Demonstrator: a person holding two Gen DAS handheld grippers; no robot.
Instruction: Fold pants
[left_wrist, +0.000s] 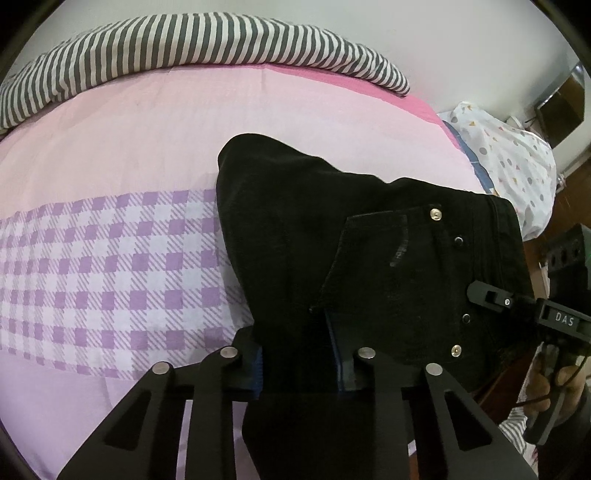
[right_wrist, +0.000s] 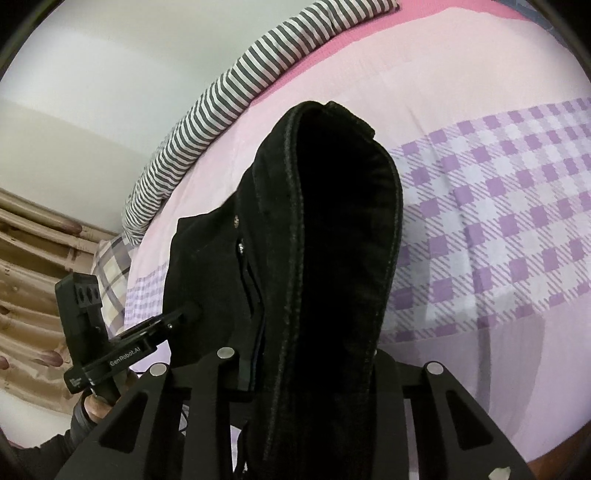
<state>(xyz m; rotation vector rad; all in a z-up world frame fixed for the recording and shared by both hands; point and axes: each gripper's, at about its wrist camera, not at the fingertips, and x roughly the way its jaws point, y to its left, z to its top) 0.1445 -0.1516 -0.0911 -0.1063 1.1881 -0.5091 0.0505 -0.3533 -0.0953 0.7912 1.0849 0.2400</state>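
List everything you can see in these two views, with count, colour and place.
pants: one, black, on the bed, near end held in both grippers
sheet: one, pink with a purple check band, covering the bed
striped bedding: one, grey and white, along the bed's far edge
dotted bedding: one, white with coloured dots, beyond the bed's right edge
curtain: tan, at the left of the right wrist view
left gripper: black, shut on pants
right gripper: black, shut on pants
hand: one per gripper handle

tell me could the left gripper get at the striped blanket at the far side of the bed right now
Probably not: the left gripper is shut on the black pants, and the striped blanket lies across the pink sheet, well beyond.
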